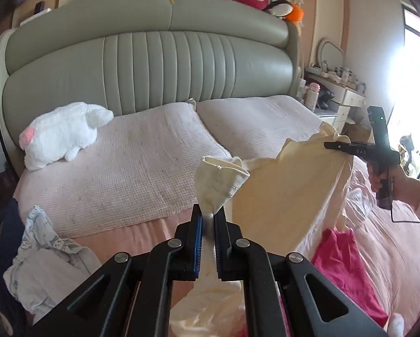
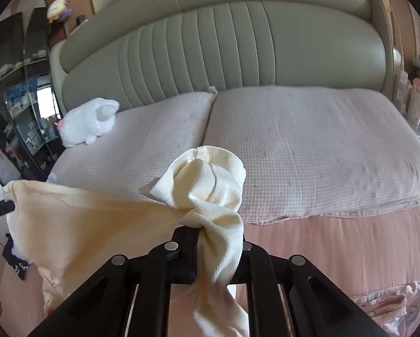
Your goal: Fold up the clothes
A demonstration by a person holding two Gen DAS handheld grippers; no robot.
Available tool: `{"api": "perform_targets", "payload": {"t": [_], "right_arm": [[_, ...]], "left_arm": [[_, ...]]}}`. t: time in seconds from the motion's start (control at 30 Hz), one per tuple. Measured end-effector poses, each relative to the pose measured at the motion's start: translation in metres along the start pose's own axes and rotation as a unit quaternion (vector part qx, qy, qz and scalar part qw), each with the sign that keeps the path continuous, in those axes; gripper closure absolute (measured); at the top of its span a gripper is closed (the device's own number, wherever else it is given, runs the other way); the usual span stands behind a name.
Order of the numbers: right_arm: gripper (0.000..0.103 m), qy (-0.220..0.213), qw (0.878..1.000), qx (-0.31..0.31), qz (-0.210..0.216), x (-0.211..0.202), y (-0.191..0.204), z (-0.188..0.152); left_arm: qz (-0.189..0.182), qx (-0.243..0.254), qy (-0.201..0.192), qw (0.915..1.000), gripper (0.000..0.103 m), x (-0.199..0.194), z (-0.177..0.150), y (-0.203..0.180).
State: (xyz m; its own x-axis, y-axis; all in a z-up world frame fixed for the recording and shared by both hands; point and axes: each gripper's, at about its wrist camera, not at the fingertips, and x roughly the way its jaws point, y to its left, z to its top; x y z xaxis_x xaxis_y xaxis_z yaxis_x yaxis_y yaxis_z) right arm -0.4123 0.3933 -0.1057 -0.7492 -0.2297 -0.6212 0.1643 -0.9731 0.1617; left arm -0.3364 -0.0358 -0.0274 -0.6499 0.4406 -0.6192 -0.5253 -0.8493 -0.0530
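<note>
Holding cream garment [image 1: 280,185] aloft, left gripper [image 1: 208,219] and right gripper [image 2: 210,233] both clamped on cloth; best kept taut, level.

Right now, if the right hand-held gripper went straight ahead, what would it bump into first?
The right hand-held gripper, shut on the cream garment, points at the right pillow. It would probably meet that first, then the headboard; depth is hard to judge.

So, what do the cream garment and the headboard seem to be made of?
The cream garment, held by the left tool and right tool, looks like soft matte ribbed knit, probably cotton: fine ribs and stitched hems show. The headboard looks like smooth grey-green leather or imitation leather: slight sheen, padded channels.
</note>
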Motion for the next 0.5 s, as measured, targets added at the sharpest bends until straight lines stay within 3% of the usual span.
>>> {"api": "perform_targets", "payload": {"t": [0.1,0.2,0.27,0.3,0.33,0.37,0.43,0.5], "right_arm": [[0.095,-0.030,0.999,0.001,0.013,-0.093,-0.005,-0.040],[0.094,-0.006,0.999,0.030,0.010,-0.130,-0.020,-0.092],[0.094,0.055,0.998,0.039,0.000,-0.123,-0.037,-0.139],[0.089,0.098,0.994,0.048,-0.004,-0.120,-0.045,-0.163],[0.085,0.147,0.987,0.065,-0.008,-0.115,-0.052,-0.186],[0.084,0.183,0.979,0.088,-0.017,-0.110,-0.058,-0.205],[0.081,0.208,0.970,0.118,-0.033,-0.114,-0.068,-0.230],[0.080,0.202,0.971,0.129,-0.023,-0.124,-0.065,-0.232]], "left_arm": [[-0.007,-0.004,0.025,0.9997,0.097,-0.036,-0.035,-0.005],[-0.015,-0.025,0.061,0.9977,0.097,-0.065,-0.078,-0.006],[-0.027,-0.057,0.100,0.9930,0.097,-0.072,-0.111,0.001],[-0.037,-0.081,0.126,0.9880,0.097,-0.069,-0.131,0.007],[-0.042,-0.093,0.146,0.9840,0.096,-0.071,-0.150,0.008],[-0.026,-0.092,0.153,0.9836,0.096,-0.069,-0.164,0.009],[0.002,-0.105,0.163,0.9809,0.096,-0.063,-0.181,0.014],[-0.023,-0.136,0.161,0.9773,0.096,-0.058,-0.187,0.017]]}}
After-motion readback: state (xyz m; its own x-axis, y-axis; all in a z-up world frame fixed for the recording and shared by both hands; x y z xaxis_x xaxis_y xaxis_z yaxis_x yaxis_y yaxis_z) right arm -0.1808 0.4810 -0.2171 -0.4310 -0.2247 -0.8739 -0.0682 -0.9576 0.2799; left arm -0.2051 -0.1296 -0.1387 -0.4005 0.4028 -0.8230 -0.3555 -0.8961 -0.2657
